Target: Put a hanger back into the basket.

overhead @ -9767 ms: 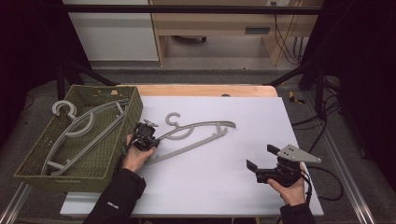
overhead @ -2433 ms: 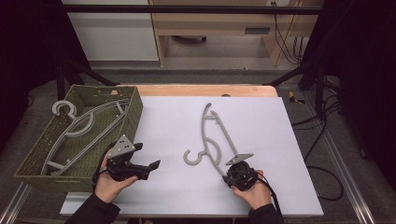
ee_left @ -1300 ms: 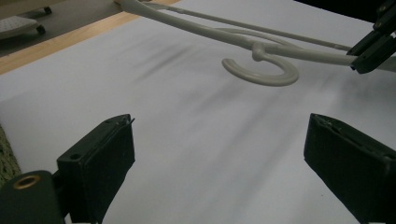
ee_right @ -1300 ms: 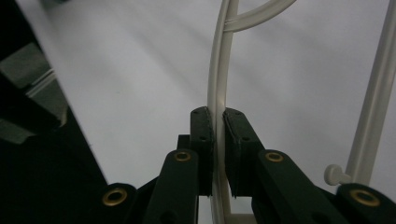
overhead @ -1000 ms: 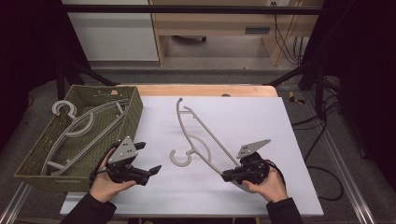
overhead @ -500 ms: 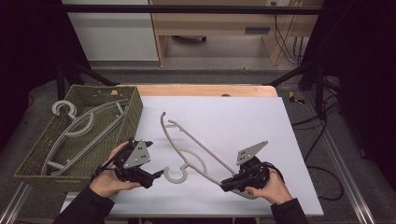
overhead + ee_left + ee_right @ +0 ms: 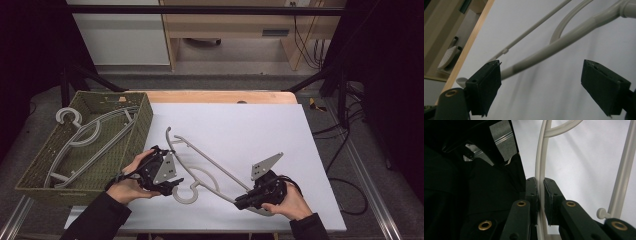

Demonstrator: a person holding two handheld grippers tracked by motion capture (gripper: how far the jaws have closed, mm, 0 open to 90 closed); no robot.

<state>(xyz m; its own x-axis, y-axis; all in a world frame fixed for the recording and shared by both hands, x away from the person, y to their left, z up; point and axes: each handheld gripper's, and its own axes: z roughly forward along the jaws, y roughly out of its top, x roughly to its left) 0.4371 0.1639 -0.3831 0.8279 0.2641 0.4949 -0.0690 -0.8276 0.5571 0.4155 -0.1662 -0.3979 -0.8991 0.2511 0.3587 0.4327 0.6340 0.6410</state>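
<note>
A pale grey plastic hanger (image 7: 200,157) lies slantwise on the white table (image 7: 260,125), its hook (image 7: 192,189) toward the near edge. My right gripper (image 7: 242,200) is shut on one thin arm of the hanger (image 7: 540,165), low at the right; its pads clamp the rod from both sides. My left gripper (image 7: 172,186) sits by the hook. Its jaws have just been closing a little but stand wide apart (image 7: 542,65). The hanger's thick arm (image 7: 564,40) crosses ahead of them and runs down behind the left jaw, with no pad pressing on it.
A green woven basket (image 7: 144,122) stands at the table's left edge with other grey hangers (image 7: 90,135) lying in it. A wooden strip (image 7: 220,96) borders the table's far side. Cables (image 7: 345,165) trail off the right side.
The hanger, held by my right gripper, has swung and slid left toward the basket and the near edge. My left hand has moved right, up to the hook.
</note>
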